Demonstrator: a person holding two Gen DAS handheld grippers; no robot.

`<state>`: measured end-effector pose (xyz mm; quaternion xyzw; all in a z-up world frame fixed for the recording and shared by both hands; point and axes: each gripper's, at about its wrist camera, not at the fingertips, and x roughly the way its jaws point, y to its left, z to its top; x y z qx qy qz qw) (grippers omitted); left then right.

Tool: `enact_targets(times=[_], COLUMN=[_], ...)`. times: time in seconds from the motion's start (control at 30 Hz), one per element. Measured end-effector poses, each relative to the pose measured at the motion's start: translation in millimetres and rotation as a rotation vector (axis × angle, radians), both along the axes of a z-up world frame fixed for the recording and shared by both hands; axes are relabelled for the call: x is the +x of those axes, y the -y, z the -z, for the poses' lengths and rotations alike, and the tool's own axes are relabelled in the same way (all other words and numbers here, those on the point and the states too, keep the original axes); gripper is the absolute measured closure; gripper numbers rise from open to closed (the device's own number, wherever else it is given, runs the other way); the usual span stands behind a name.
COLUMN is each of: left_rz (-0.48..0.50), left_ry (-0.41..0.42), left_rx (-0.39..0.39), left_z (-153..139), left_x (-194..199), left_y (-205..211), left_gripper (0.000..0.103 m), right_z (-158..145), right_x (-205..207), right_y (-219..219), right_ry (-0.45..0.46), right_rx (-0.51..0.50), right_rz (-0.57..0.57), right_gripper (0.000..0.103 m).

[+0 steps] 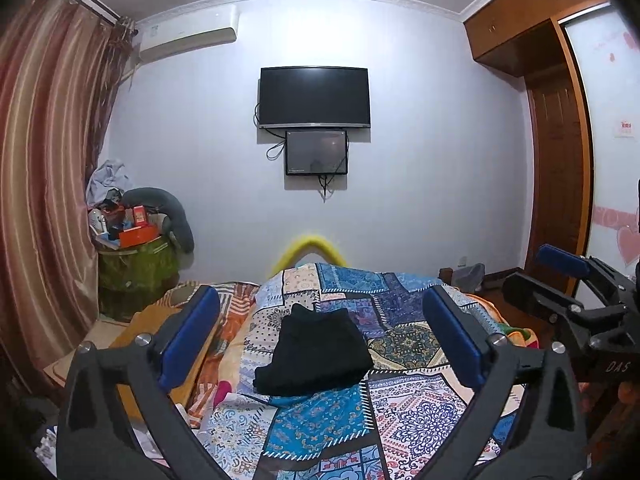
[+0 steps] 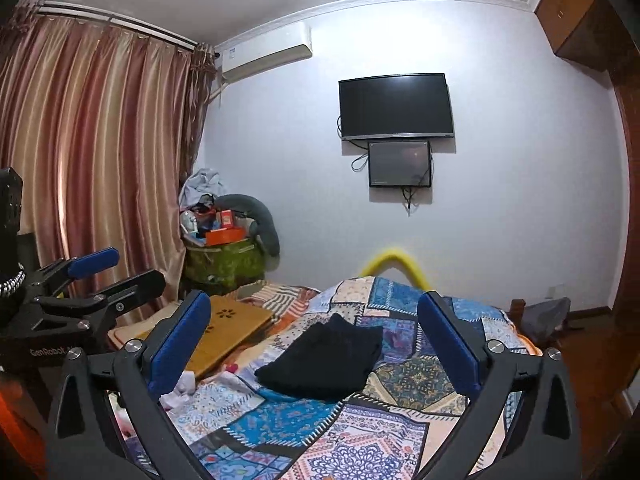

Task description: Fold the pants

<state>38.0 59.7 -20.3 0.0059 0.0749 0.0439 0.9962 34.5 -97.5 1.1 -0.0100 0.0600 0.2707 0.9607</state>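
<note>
Black pants (image 1: 316, 354) lie folded into a compact stack on the patchwork bedspread (image 1: 328, 424), in the middle of the bed. They also show in the right wrist view (image 2: 326, 362). My left gripper (image 1: 320, 316) is open and empty, held above and short of the pants. My right gripper (image 2: 314, 316) is open and empty too, at a similar height. The right gripper shows at the right edge of the left wrist view (image 1: 560, 276). The left gripper shows at the left of the right wrist view (image 2: 116, 272). Neither touches the pants.
A wooden lap board (image 2: 228, 330) lies on the bed's left side. A green bin piled with clutter (image 2: 224, 256) stands by the curtain (image 2: 92, 160). A TV (image 1: 314, 96) hangs on the far wall. A wooden wardrobe (image 1: 560, 120) is at the right.
</note>
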Motion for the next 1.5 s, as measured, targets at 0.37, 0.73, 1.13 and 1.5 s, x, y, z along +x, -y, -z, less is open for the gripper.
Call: enact_targets(times=[0.37,0.73,1.13,1.5], left_rz=[-0.026,-0.019,-0.001,0.018], left_ry=[-0.017,-0.018,-0.031,-0.037], left_rx=[-0.010,-0.004,-0.003,-0.010], left_z=[7,8,7,7], left_x=[3,2,7,9], left_y=[0,5,7,10], left_gripper=[0.000,0.000,0.000,0.000], right_z=[4,3,1,-2], right_x=[-3,-2,-2,-3], right_y=[4,7,10,9], right_ry=[-0.007,-0.029,-0.029,-0.029], right_rx=[-0.002,0.005,0.017,0.020], right_rz=[-0.007,-0.010,-0.009,-0.001], right_gripper=[0.000,0.000,0.000,0.000])
